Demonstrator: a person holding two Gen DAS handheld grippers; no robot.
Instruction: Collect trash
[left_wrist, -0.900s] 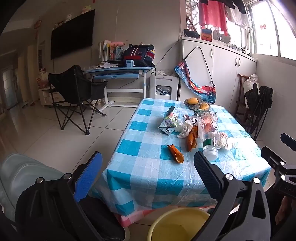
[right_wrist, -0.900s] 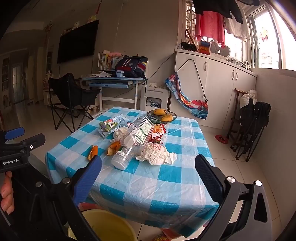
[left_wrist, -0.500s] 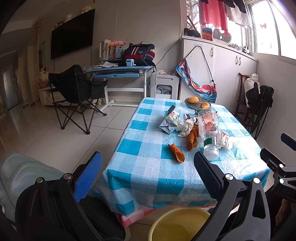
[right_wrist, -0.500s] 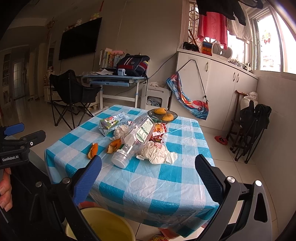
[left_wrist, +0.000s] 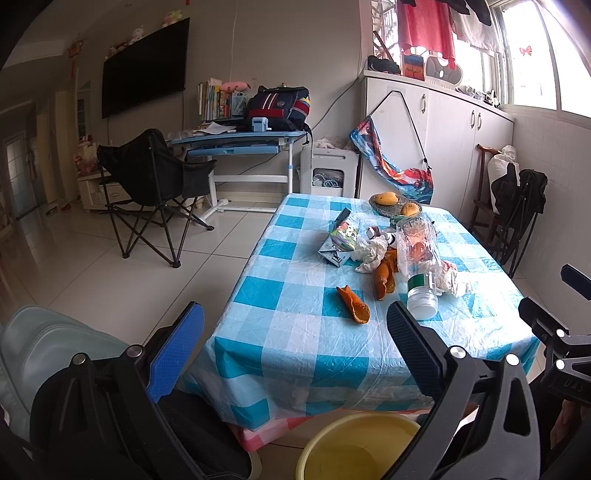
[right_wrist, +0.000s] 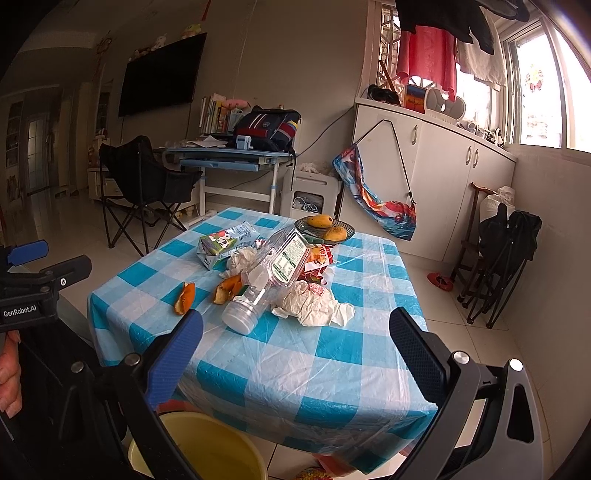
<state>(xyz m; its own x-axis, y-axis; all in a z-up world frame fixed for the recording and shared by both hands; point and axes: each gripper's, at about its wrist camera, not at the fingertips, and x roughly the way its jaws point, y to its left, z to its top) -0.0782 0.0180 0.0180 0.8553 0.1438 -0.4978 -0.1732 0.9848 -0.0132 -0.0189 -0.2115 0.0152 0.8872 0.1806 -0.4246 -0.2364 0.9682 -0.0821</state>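
Both the left gripper (left_wrist: 295, 336) and right gripper (right_wrist: 295, 336) hang wide-jawed and empty before the blue-checked plastic-covered table (left_wrist: 295, 354) strewn with orange peel (left_wrist: 354, 308) and a clear plastic bottle (right_wrist: 266, 280).

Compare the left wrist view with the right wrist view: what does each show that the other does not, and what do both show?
Only the left wrist view: the pale green seat back at lower left.
Only the right wrist view: the red slipper on the floor and a hand at the left edge.
Both: the checked tablecloth, the plastic bottle lying on its side, crumpled tissue, orange peel, milk carton, fruit bowl and yellow bucket.
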